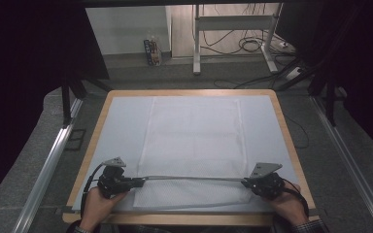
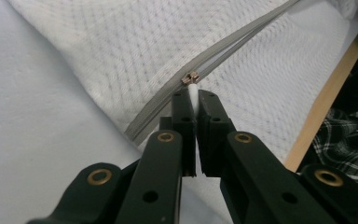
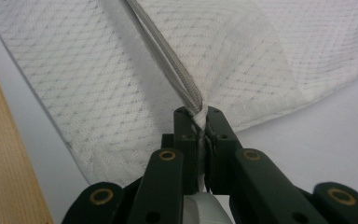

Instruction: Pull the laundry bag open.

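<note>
Writing: no brand, label or lettering can be read on the cover, the zip or the grippers; the carton on the floor beyond the table is too small to read
Thing in hand: a white quilted zip cover (image 1: 194, 145) lies flat on the pale mat (image 1: 121, 126) of the wood-edged table (image 1: 287, 131), in the middle and reaching to the near edge
Zip: a grey zipper (image 1: 194, 178) runs along the cover's near end, stretched taut between the two grippers
Long axis of the zip: straight across the table from left to right, parallel to the near edge; the cover's own long side runs away from the person
Slider: a small metal zip slider (image 2: 189, 77) sits on the grey tape just past the left jaw tips, with a white pull tab (image 2: 193, 95) running back from it into the jaws
Left gripper (image 1: 138, 183): at the zip's left end, jaws nearly together, pinching the white pull tab; it points to the right along the zip
Right gripper (image 1: 246, 183): at the zip's right end, jaws nearly together, clamped on the cover's corner where the grey tape (image 3: 177, 70) ends; it points to the left
Hands: one hand (image 1: 99, 204) behind each gripper, at the near table edge
Zip state: in the right gripper view the two tape halves lie apart, then meet at the jaws
</note>
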Demonstrator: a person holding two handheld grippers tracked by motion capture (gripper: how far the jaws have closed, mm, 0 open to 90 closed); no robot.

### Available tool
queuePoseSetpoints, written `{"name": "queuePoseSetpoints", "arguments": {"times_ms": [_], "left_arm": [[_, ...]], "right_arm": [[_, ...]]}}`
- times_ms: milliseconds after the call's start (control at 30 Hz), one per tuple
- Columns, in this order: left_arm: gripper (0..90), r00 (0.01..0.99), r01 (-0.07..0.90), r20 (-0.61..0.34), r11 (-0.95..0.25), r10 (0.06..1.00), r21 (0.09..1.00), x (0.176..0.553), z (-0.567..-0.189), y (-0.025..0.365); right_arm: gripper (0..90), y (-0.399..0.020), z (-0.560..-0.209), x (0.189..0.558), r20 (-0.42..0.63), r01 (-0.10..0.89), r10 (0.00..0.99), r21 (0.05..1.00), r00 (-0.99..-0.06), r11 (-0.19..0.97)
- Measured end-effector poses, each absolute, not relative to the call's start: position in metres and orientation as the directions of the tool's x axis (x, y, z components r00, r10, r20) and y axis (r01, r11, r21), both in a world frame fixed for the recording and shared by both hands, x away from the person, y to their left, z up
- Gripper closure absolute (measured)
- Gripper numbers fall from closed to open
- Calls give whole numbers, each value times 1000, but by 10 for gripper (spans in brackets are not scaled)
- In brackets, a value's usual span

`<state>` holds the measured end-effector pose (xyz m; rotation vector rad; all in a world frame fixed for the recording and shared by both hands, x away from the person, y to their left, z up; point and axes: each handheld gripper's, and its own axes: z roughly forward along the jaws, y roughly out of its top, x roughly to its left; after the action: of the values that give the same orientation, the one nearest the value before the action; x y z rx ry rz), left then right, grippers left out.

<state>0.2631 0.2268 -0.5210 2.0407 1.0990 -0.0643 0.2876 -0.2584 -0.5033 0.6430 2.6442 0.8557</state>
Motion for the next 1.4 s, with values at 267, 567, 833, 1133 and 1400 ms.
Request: {"name": "queuePoseSetpoints", "arguments": {"times_ms": [267,567,833,1133,1400], "left_arm": [[871,599,731,-381,-286,704,619,260,-522,238],[871,571,743,-358,-279,739,609,257,-524,247],[872,548,751,-324,-282,771,597,256,-524,250],[870,547,758,-317,-297,775,581,257,-526,247],[854,564,741,-282,-325,776,587,257,-528,243]], "right_arm": [[845,-259,-503,288,-128,331,499,606,-857,723],[846,-260,-503,289,-125,338,505,606,-854,720],[847,-260,-503,289,-109,345,505,606,-856,717],[832,-259,-504,288,-119,334,494,600,-861,727],[590,-266,-504,290,-106,357,522,614,-846,704]]}}
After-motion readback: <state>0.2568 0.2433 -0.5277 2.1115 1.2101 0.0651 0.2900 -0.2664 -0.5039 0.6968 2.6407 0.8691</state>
